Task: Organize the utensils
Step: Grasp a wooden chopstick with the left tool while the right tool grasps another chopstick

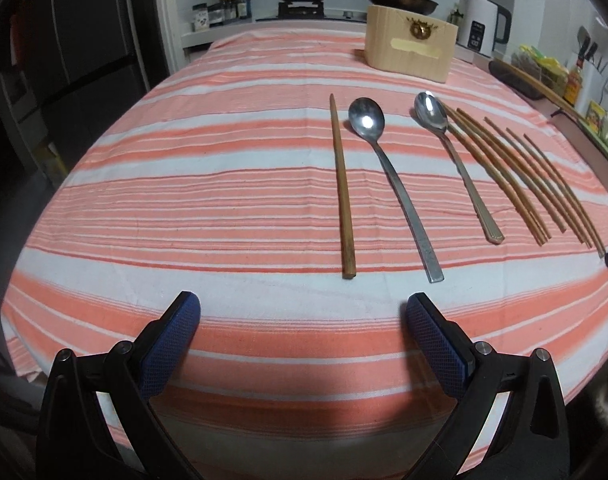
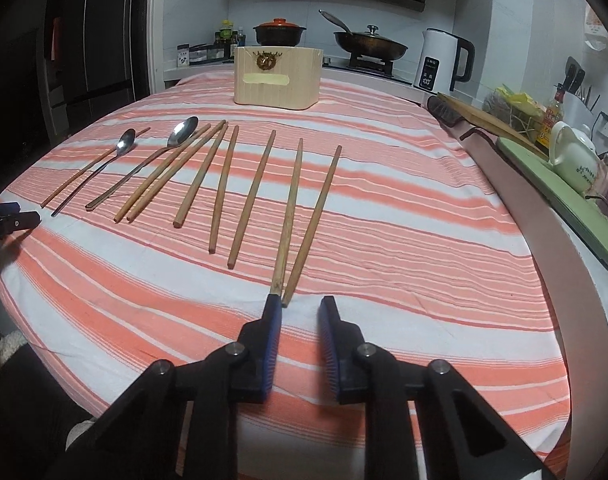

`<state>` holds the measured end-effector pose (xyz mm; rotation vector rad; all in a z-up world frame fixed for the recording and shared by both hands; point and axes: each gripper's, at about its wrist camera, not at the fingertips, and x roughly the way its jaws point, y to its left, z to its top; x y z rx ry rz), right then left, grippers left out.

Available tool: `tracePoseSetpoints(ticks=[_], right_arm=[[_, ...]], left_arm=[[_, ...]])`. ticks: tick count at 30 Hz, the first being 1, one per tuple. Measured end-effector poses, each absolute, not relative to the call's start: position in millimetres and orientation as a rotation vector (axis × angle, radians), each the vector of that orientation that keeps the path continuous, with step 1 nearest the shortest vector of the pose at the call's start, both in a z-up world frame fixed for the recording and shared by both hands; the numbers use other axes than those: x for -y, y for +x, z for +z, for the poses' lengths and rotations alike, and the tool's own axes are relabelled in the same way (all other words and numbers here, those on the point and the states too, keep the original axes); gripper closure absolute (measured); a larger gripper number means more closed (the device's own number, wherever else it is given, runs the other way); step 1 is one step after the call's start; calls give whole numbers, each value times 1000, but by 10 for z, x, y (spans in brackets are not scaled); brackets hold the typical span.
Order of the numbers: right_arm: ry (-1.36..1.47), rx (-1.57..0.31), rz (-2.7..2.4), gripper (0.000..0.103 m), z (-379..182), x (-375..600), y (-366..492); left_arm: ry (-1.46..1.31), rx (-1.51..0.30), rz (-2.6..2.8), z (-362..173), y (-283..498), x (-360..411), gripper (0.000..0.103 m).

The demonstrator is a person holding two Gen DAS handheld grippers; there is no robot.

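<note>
striped orange-and-white cloth (image 2: 383, 240) covers the table, a wooden box (image 2: 278, 76) at its far end. chopsticks and two spoons are laid in a row. in the right wrist view the right gripper (image 2: 302, 308) is seen with jaws narrowed but a gap between the pads; nothing is clamped. the two rightmost chopsticks (image 2: 304, 216) run lengthwise away from it toward upper centre, their near ends meeting just at the left pad's tip. the right hand is judged nearer. the left gripper (image 1: 304, 312) is held wide open and empty, the single chopstick (image 1: 341, 188) just ahead.
</note>
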<state>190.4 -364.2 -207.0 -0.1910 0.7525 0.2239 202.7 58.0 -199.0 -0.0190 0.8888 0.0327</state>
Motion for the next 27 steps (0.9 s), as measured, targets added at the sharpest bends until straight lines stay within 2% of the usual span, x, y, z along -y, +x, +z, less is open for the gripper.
tracePoseSetpoints(ticks=[7, 10, 17, 18, 20, 24, 26, 27], right_arm=[[-195, -765, 177, 90, -2072, 3706, 1995], [-220, -760, 177, 85, -2069, 3694, 2003], [-252, -741, 183, 84, -2086, 3677, 1998], [-255, -738, 184, 83, -2088, 3675, 2005], [-249, -736, 188, 83, -2087, 3685, 2032], [-241, -735, 192, 83, -2082, 3699, 2081], [-239, -741, 192, 83, -2090, 3698, 2103], [-234, -738, 190, 83, -2091, 3700, 2102]], left_arm=[[-10, -866, 16, -2000, 1980, -600, 0], [-5, -887, -22, -1980, 1961, -634, 0], [-16, -868, -39, -1961, 1953, -703, 3], [-5, -863, -42, -1956, 1974, -679, 7], [13, -852, -61, -1937, 2027, -616, 23], [30, -841, -89, -1923, 2116, -528, 41], [19, -831, -94, -1919, 2117, -525, 59], [14, -824, -102, -1920, 2108, -520, 64]])
